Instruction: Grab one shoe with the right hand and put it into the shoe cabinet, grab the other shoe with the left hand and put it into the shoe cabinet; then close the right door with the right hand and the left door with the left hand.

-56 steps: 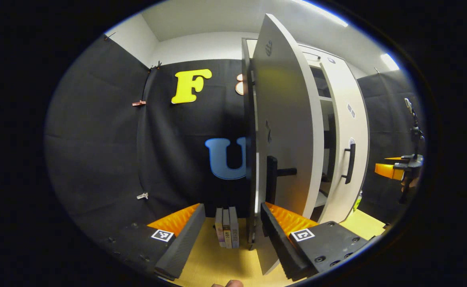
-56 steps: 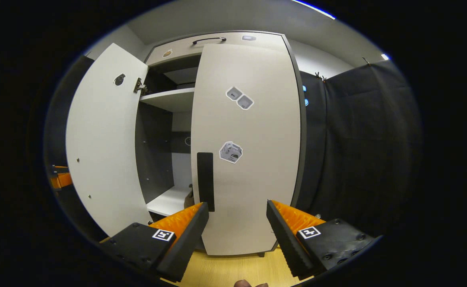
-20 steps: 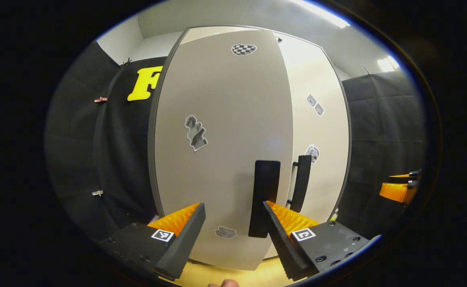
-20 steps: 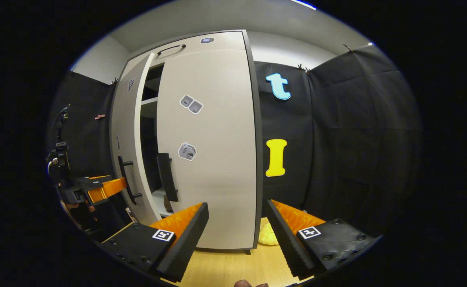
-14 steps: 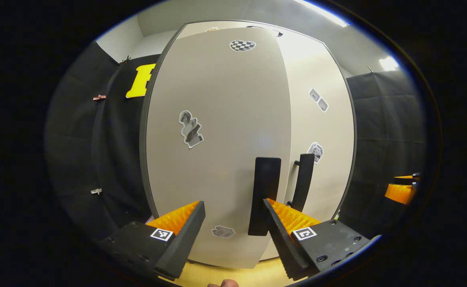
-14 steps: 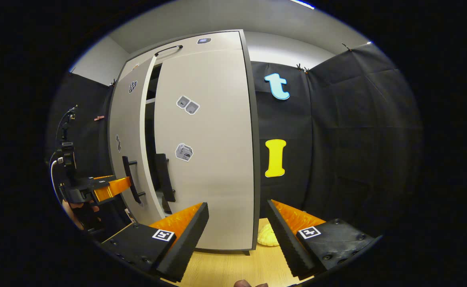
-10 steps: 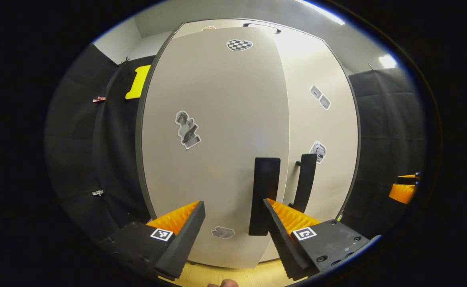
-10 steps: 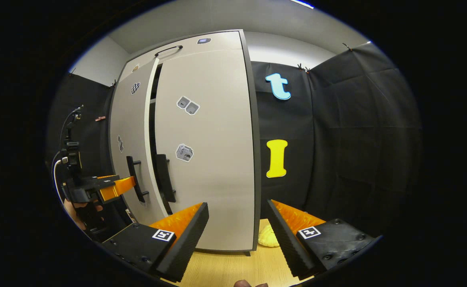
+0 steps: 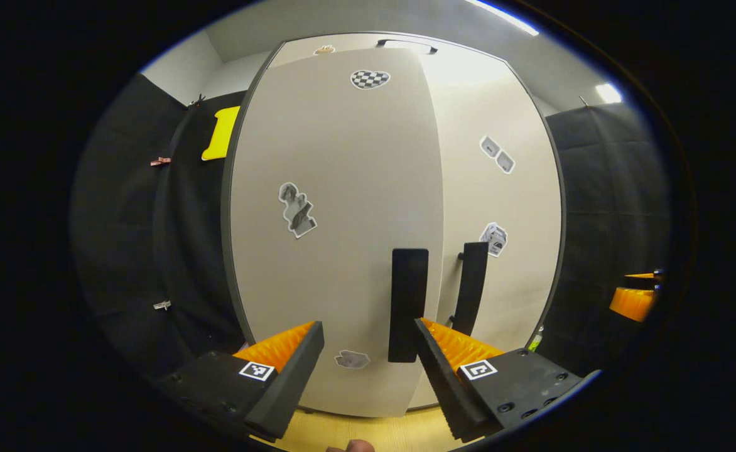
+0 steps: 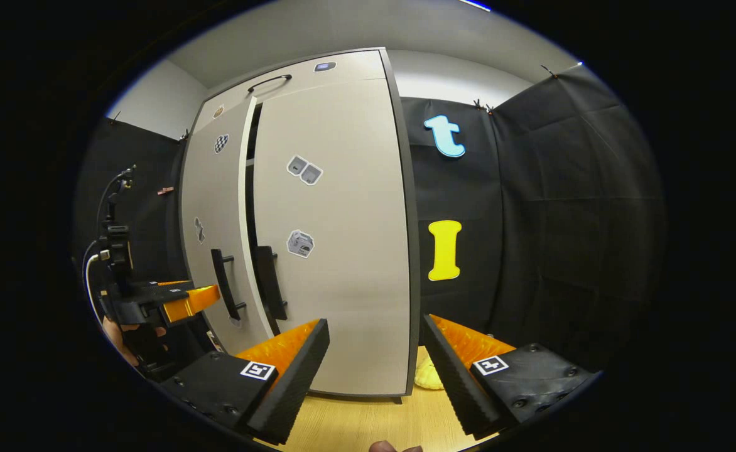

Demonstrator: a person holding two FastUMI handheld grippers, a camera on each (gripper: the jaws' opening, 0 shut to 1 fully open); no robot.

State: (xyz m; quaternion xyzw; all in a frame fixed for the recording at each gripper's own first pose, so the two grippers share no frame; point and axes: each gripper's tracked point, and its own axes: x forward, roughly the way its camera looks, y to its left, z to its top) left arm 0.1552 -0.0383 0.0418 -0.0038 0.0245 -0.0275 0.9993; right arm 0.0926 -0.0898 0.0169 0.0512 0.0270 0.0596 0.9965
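Since a moment ago the left door (image 9: 336, 220) has swung nearly shut against the right door (image 10: 336, 251); my left gripper (image 9: 368, 370) and right gripper (image 10: 374, 370) both gape, holding nothing.

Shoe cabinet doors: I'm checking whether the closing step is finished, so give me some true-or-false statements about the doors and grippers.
1. The left door is fully shut. False: in the right gripper view a dark gap remains between it and the right door.
2. The left gripper is open. True.
3. The right gripper is clamped on a handle. False: it is open, holding nothing.
4. Both doors carry stickers. True.
5. A yellow object lies on the floor beside the shoe cabinet. True.
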